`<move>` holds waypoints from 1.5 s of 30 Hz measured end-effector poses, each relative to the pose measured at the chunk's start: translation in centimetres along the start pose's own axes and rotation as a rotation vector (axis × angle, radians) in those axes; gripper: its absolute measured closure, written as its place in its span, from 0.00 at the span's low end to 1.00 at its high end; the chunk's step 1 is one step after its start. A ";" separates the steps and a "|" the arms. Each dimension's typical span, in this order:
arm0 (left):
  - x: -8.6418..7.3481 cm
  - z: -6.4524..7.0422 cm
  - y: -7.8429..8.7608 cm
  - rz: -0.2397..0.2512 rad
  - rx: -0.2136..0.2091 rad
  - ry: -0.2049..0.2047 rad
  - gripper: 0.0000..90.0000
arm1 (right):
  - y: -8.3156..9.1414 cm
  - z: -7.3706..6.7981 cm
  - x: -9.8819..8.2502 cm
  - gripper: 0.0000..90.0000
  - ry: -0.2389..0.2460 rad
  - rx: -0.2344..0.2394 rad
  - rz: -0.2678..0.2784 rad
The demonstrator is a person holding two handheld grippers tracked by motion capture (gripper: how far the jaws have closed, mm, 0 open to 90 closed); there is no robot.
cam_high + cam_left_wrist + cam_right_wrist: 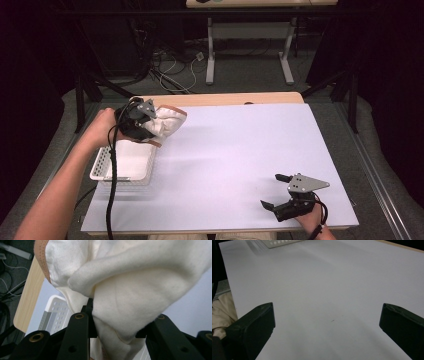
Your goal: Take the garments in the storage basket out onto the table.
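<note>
Left hand-held gripper [150, 125] clamps cloth [167, 122] above basket [107, 167], mid-transfer; right hand-held gripper [279, 192] wide, idle. Next: lower, release.

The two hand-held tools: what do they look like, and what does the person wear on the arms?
Both tools, left tool and right tool, are black with two blocky black jaws and brass-ringed holes. Each carries a grey three-cornered plate with dark dots on top. A black cable trails from the left one. The forearms are bare, with no sleeves in sight.

Cloth [140, 282] hides most of the basket [56, 312].
</note>
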State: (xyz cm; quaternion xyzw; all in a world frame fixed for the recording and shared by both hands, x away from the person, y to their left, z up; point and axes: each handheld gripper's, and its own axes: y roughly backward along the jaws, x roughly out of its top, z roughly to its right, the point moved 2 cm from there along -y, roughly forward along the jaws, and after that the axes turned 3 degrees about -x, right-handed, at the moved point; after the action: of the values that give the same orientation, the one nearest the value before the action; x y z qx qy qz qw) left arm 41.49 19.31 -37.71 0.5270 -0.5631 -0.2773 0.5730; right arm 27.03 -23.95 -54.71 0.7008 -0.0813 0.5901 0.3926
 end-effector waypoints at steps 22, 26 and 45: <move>2.1 0.7 -1.7 0.017 -0.043 -0.044 0.74 | 0.0 0.0 0.0 0.00 0.001 -0.002 0.002; 2.5 0.7 -1.9 0.022 -0.049 -0.052 0.74 | 0.0 0.0 0.0 0.00 0.000 0.000 0.001; 4.1 1.4 -3.7 0.031 -0.083 -0.080 0.74 | 0.0 0.0 0.0 0.00 -0.001 0.001 0.001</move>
State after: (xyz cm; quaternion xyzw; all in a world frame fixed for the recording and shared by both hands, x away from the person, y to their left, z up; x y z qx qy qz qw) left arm 42.03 14.07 -39.91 0.4824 -0.5817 -0.3123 0.5756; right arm 27.02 -23.94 -54.75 0.7014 -0.0816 0.5898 0.3918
